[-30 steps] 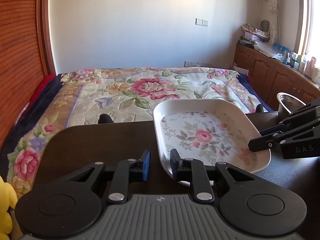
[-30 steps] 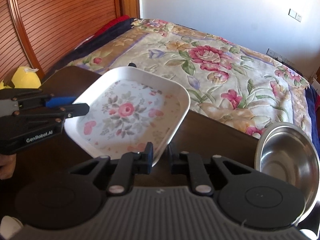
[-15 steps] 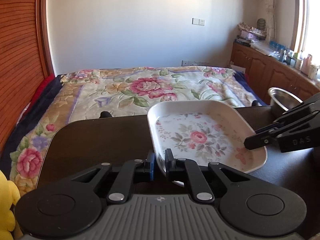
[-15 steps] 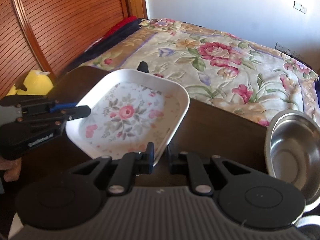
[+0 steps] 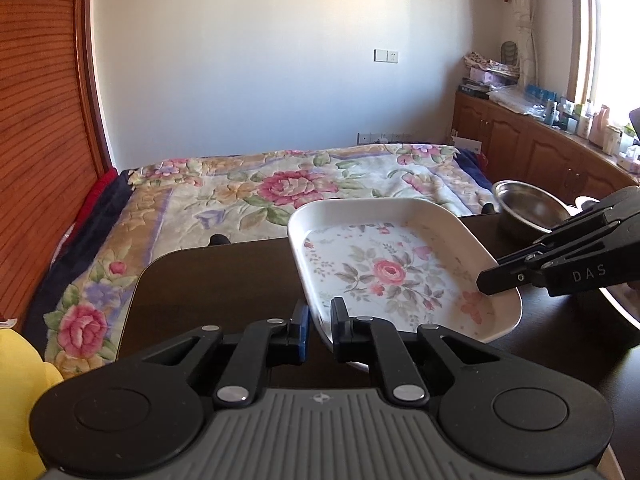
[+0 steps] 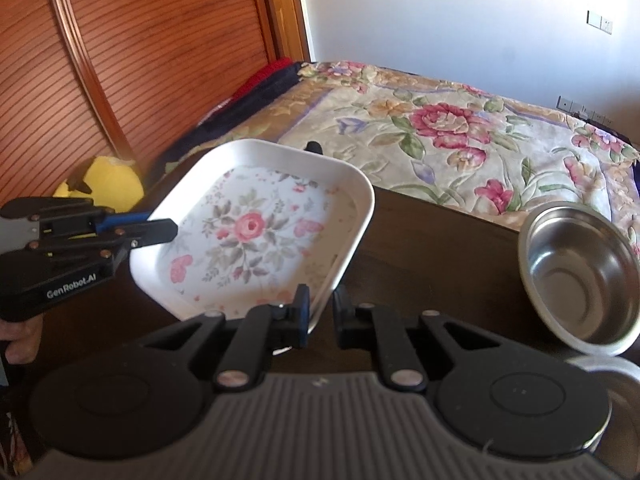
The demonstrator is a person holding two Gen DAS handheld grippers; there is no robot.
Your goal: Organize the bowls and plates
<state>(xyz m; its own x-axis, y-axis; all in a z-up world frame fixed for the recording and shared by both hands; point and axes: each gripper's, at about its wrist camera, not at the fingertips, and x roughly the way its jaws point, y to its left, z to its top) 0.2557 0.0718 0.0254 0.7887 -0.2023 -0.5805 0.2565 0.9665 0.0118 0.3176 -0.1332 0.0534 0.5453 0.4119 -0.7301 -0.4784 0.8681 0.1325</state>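
Since a second ago our left gripper (image 5: 318, 330) has closed onto the near rim of the white square floral-patterned plate (image 5: 394, 270), and both grippers have lifted it off the dark wooden table (image 5: 208, 288). Our right gripper (image 6: 320, 312) pinches the opposite rim. Uneven pulling could tilt it, slip a rim, or swing it into the stainless steel bowl (image 6: 580, 272) nearby.

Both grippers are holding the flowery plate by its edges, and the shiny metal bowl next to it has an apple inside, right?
Not quite: the metal bowl is empty, as the right wrist view shows. The rest holds: the left gripper and right gripper each grip an edge of the flowery plate, and the bowl sits beside it.
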